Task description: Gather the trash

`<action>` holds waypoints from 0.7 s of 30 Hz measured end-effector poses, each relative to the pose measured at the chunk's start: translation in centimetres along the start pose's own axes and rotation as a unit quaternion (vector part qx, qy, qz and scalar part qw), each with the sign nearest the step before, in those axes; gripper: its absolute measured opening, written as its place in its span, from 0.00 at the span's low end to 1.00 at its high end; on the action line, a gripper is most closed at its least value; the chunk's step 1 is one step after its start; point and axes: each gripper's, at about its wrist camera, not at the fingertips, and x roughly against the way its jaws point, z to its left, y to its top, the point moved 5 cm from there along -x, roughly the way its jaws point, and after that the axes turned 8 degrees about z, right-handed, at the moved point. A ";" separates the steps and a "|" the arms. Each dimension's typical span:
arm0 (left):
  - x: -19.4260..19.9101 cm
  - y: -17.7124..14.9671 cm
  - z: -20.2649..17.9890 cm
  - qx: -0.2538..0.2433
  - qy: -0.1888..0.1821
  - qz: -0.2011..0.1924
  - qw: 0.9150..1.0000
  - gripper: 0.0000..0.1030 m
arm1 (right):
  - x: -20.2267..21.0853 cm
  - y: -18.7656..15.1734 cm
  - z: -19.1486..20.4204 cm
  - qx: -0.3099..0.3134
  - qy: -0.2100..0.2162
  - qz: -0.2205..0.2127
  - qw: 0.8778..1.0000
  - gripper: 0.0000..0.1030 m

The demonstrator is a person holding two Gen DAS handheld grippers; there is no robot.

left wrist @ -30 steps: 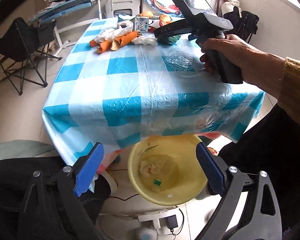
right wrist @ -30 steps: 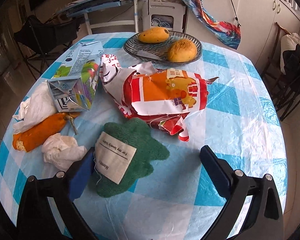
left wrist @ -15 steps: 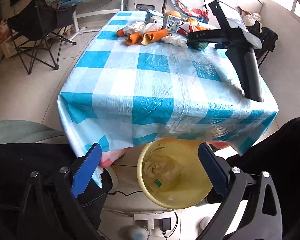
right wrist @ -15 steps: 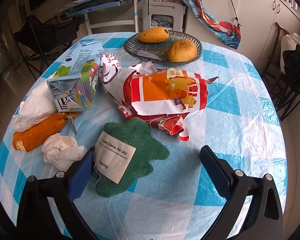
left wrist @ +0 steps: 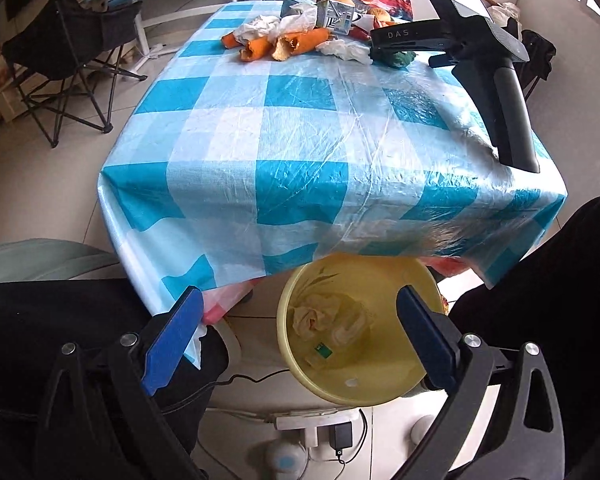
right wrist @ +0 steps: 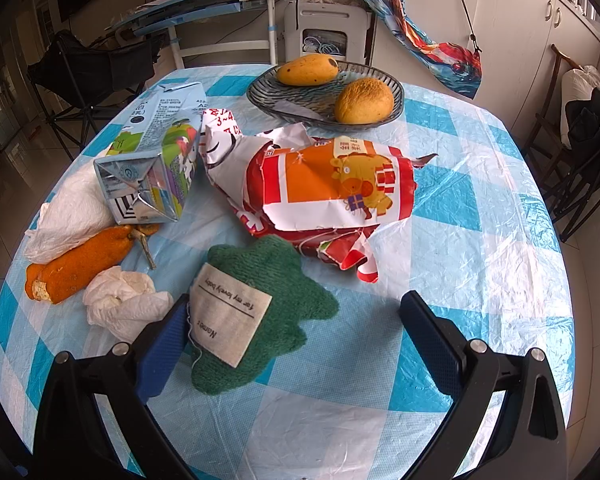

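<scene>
My left gripper (left wrist: 298, 320) is open and empty, low at the table's near edge, above a yellow bin (left wrist: 380, 368) holding crumpled tissue. My right gripper (right wrist: 292, 320) is open and empty on the checked table (right wrist: 460, 240). Its left finger is next to a green knitted cloth (right wrist: 268, 312) and a crumpled tissue (right wrist: 120, 300). Beyond lie an orange peel (right wrist: 76, 264), a milk carton (right wrist: 156, 164), a white bag (right wrist: 72, 212) and a red-orange wrapper (right wrist: 332, 192). The right gripper's body (left wrist: 480, 60) shows in the left wrist view, with no hand on its handle.
A glass dish (right wrist: 260, 92) with two mangoes stands at the table's far side. A folding chair (left wrist: 68, 60) stands left of the table. A power strip (left wrist: 320, 420) lies on the floor by the bin. Dark chairs (right wrist: 580, 152) stand to the right.
The left gripper has pulled back and shifted left, so more of the table shows. The hand seen on the right gripper's handle one second ago is gone. The right gripper has barely moved.
</scene>
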 end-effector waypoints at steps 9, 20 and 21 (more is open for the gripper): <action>-0.1 0.1 0.8 0.021 -0.011 0.003 1.000 0.91 | 0.0 0.0 0.0 0.000 0.000 0.000 1.000 0.93; 0.1 0.3 1.1 0.030 -0.010 0.001 1.000 0.91 | 0.0 0.0 -0.1 0.000 0.000 0.000 1.000 0.93; 0.2 0.3 1.1 0.030 -0.010 0.000 1.000 0.91 | 0.0 0.0 0.0 0.000 0.000 0.000 1.000 0.93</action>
